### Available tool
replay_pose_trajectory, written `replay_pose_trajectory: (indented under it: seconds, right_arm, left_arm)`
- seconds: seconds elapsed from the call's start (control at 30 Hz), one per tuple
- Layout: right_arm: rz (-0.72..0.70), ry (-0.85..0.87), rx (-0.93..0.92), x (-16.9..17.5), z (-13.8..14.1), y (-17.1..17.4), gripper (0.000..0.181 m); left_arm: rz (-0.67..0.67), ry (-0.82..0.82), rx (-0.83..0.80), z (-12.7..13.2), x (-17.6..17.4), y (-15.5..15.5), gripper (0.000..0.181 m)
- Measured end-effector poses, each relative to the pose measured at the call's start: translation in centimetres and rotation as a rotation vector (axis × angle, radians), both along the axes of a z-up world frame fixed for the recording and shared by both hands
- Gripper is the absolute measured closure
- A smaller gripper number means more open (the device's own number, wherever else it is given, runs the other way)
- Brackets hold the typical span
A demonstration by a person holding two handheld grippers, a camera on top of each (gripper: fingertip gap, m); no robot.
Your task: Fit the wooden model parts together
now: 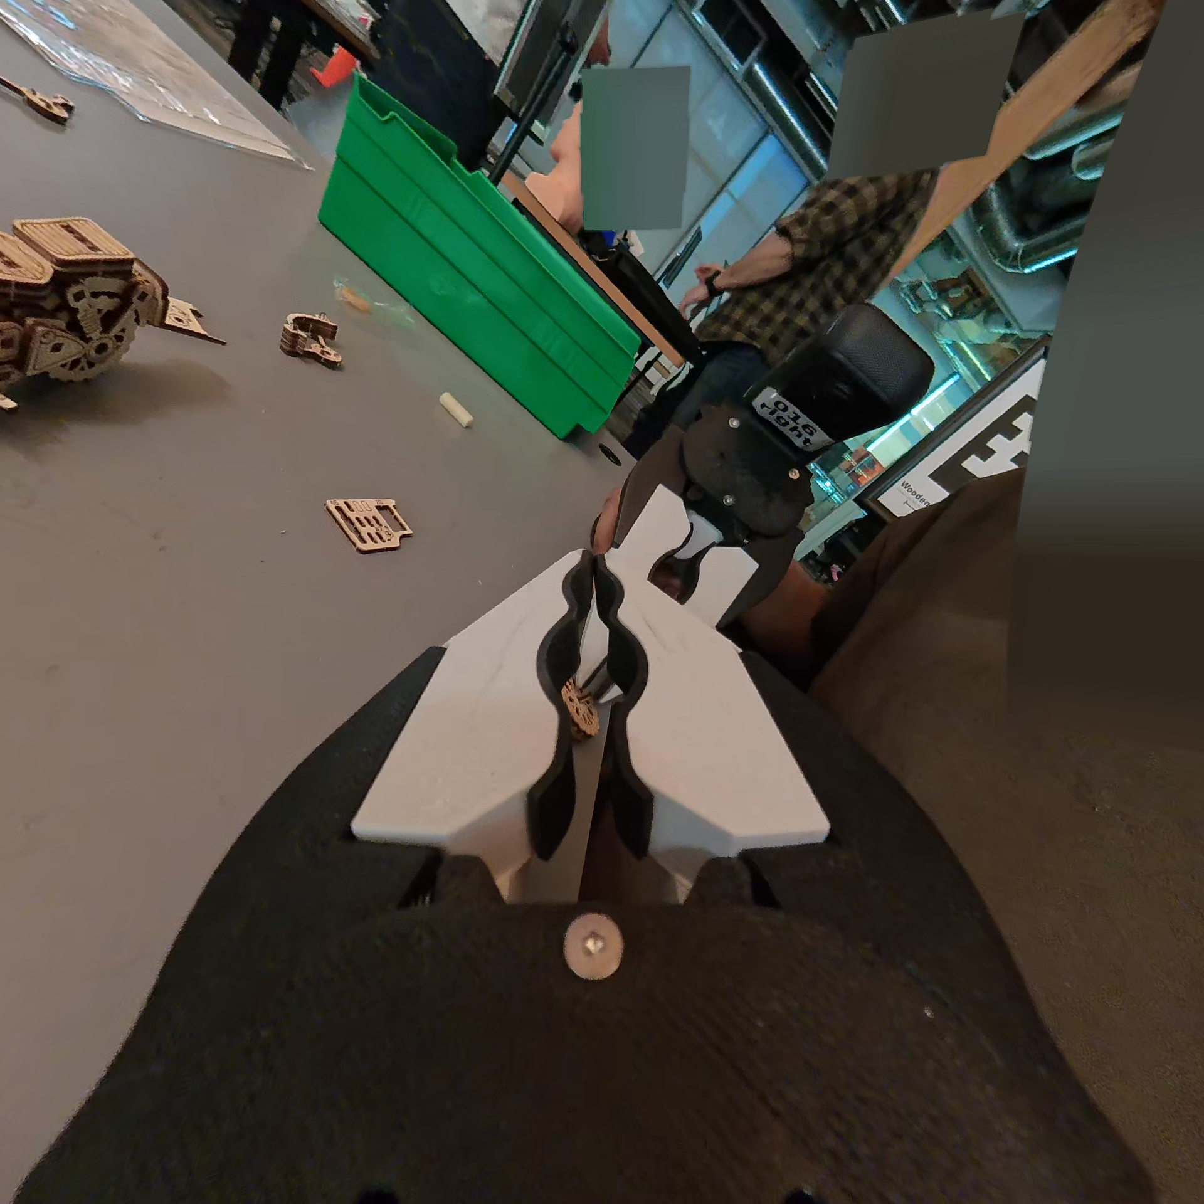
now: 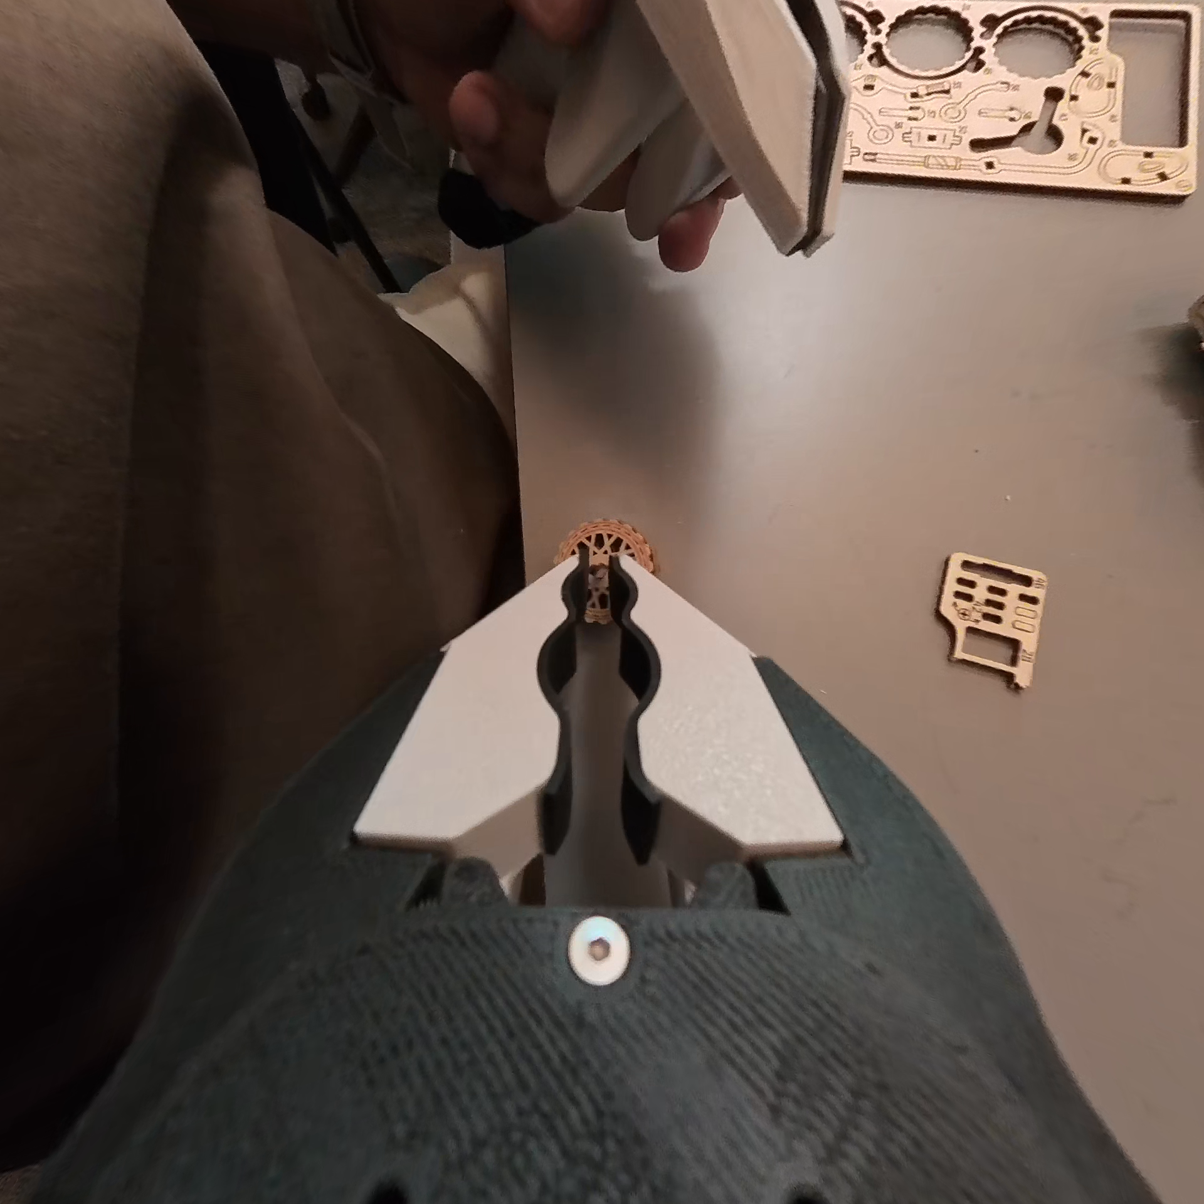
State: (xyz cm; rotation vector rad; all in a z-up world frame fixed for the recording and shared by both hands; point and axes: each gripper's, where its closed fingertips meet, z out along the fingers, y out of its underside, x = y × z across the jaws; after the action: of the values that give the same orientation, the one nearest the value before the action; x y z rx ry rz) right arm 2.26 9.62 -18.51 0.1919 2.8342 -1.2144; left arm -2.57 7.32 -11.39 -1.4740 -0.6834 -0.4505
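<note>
My left gripper (image 1: pixel 594 559) is shut, with a small wooden gear (image 1: pixel 580 708) caught between its pads partway down the fingers. My right gripper (image 2: pixel 601 568) is shut on a small spoked wooden wheel (image 2: pixel 602 546) and holds it at its tips over the table's near edge. In the left wrist view the right gripper (image 1: pixel 677 573) sits just beyond my left tips. In the right wrist view the left gripper (image 2: pixel 804 241) hangs above and ahead, held by a hand, apart from the wheel. The built wooden model (image 1: pixel 65 306) stands at the far left of the table.
A green bin (image 1: pixel 469 260) stands at the table's back. A small wooden sub-assembly (image 1: pixel 311 339), a white stub (image 1: pixel 456 409) and a flat cut-out piece (image 1: pixel 368 524) (image 2: pixel 993 625) lie loose. A punched wooden sheet (image 2: pixel 977 98) lies ahead. People stand beyond the table. My right fingertips sit around 9 centimetres from my left ones. From the right gripper's tips to the flat cut-out piece (image 1: pixel 368 524) is close to 11 centimetres.
</note>
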Motion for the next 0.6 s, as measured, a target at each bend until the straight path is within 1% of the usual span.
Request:
replay_pose_trajectory:
  seconds: [0.07, 0.37, 0.5, 0.6]
  right_arm:
    - [-0.001, 0.003, 0.015, 0.0, -0.3, 0.0, 0.177]
    - [-0.009, 0.003, 0.000, -0.1, -0.1, -0.2, 0.179]
    - [-0.051, -0.051, -0.106, -0.7, 1.3, -0.4, 0.180]
    - [-0.117, -0.106, -0.255, -1.8, 3.6, -0.4, 0.179]
  left_arm:
    - [-0.002, 0.000, -0.001, 0.0, 0.0, 0.0, 0.181]
    - [-0.004, -0.001, -0.003, -0.1, 0.1, 0.1, 0.181]
    - [0.017, -0.004, 0.004, 0.0, -0.3, -0.2, 0.181]
    - [0.054, -0.015, 0.019, 0.2, -0.9, -0.6, 0.181]
